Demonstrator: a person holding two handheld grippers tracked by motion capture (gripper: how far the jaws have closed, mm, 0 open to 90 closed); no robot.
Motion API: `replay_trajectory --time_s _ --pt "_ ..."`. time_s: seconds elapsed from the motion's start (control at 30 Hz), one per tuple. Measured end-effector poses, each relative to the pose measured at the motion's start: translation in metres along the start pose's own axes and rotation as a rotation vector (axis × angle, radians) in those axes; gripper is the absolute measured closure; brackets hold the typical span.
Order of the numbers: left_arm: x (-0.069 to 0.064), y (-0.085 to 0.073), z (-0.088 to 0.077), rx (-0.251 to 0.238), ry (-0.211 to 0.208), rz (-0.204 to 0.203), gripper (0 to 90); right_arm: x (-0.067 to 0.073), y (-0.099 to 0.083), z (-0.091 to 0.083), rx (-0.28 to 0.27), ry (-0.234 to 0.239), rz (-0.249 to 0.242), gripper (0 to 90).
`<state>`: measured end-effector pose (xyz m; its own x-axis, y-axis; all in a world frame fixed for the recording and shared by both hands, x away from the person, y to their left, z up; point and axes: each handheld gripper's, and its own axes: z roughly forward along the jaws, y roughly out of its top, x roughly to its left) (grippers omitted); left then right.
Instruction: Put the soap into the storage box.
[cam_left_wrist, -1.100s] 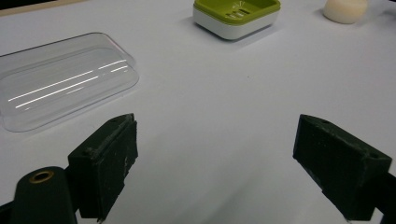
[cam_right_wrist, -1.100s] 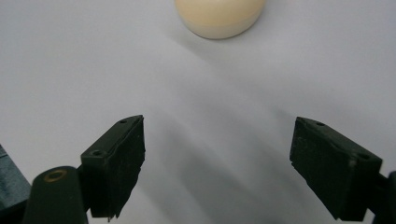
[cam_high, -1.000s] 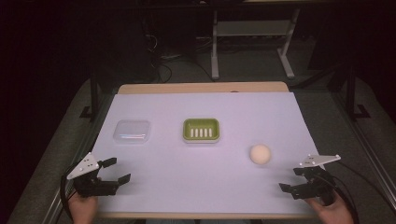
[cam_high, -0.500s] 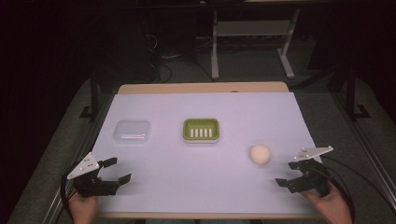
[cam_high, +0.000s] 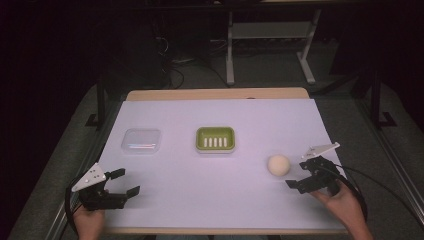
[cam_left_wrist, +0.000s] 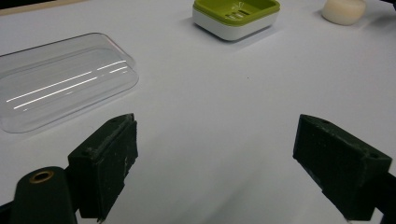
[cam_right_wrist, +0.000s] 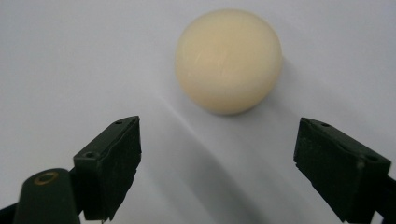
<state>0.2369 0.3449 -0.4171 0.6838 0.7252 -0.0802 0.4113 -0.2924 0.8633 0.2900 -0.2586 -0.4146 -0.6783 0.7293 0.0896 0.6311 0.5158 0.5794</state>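
On the tabletop (cam_high: 220, 125) the soap dish (cam_high: 215, 139) stood near the middle. The clear lid (cam_high: 142, 140) lay to its left, well apart from it. The round soap (cam_high: 278, 165) lay to the right of the dish and nearer to the person. The right gripper (cam_high: 299, 174) was just beside the soap, on its right. The left gripper (cam_high: 125, 182) was at the near left corner, in front of the lid.

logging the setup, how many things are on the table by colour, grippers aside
clear: 1, lid
green and white: 1, dish
cream: 1, soap
total: 3
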Motion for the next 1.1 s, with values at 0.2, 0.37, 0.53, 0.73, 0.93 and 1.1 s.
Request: replay_trajectory --time_s 0.2,0.37,0.53,0.73,0.93,1.1 --pt "-0.001 0.000 0.000 -0.002 -0.007 0.006 13.3 -0.001 0.015 0.009 0.002 -0.008 0.003 14.3" --pt "-0.001 0.001 0.000 -0.002 -0.006 0.003 13.3 -0.001 0.027 0.017 0.029 -0.011 -0.010 14.2" --pt "-0.001 0.001 0.000 -0.004 -0.007 0.005 13.3 -0.001 0.034 0.023 0.042 -0.019 0.000 14.3" --pt "0.000 0.001 0.000 -0.005 -0.005 0.004 13.3 -0.001 0.039 0.030 0.049 -0.020 0.006 14.3" --pt "-0.001 0.001 0.001 -0.004 -0.007 0.006 13.2 -0.002 0.039 0.033 0.046 -0.027 0.030 14.3" --pt "-0.001 0.002 0.001 -0.004 -0.006 0.008 13.3 -0.003 0.038 0.038 0.056 -0.035 0.045 14.2"
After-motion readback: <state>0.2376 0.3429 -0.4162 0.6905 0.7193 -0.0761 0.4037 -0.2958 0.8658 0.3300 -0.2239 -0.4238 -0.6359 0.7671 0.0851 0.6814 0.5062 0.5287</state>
